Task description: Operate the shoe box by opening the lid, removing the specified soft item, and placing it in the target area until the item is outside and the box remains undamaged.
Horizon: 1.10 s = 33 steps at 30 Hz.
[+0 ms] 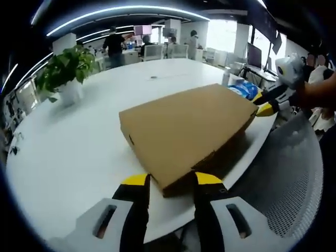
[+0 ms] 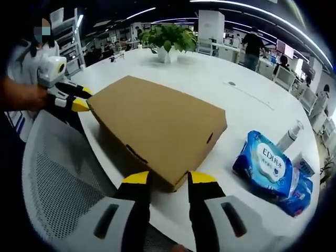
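Note:
A closed brown cardboard shoe box [image 1: 189,126] lies flat on the white table [image 1: 79,152], its lid down. My left gripper [image 1: 172,179] is open, and its yellow-tipped jaws straddle the box's near corner. In the right gripper view the same box [image 2: 157,123] has its other end corner between the jaws of my open right gripper [image 2: 169,177]. Each gripper also appears in the opposite view at the box's far corner: the right gripper [image 1: 265,104] and the left gripper [image 2: 73,98], each held by a hand. The soft item is hidden inside.
A blue pack of wet wipes [image 2: 273,170] and a small spray bottle [image 2: 290,136] lie on the table beside the box. A potted plant [image 1: 65,71] stands further off. A grey mesh chair [image 2: 58,178] sits at the table edge. People stand at desks far behind.

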### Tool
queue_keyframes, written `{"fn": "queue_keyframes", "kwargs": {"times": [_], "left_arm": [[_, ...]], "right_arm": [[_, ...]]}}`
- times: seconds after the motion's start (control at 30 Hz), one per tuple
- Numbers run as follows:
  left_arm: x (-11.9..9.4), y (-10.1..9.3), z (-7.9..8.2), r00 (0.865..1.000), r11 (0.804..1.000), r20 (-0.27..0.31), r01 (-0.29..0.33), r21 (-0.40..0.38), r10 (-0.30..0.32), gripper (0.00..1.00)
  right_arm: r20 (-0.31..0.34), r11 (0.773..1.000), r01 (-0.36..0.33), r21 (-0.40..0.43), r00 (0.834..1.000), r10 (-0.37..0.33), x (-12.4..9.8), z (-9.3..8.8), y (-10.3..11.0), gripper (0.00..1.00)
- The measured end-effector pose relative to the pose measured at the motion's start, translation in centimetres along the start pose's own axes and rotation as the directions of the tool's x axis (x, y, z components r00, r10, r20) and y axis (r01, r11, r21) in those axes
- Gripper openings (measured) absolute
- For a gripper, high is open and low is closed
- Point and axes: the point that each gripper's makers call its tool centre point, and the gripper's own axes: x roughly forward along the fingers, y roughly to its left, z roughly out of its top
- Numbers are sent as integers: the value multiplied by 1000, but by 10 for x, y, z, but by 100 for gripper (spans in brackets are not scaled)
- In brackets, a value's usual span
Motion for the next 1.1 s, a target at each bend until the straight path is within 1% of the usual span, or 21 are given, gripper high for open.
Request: {"fn": "queue_keyframes", "kwargs": {"times": [0.17,0.5,1.1], "left_arm": [[2,1,1,1000,1000,-3,-3,8,3,31],[12,4,10,1000,1000,-8,-2,19,2,31],[47,14,40,1000,999,-15,-4,46,5,33]], "right_arm": [[1,1000,-2,7,1000,2,0,1,-1,24],[1,1000,3,7,1000,-3,3,5,-12,24],[14,1000,17,19,1000,-17,14,17,-47,24]]}}
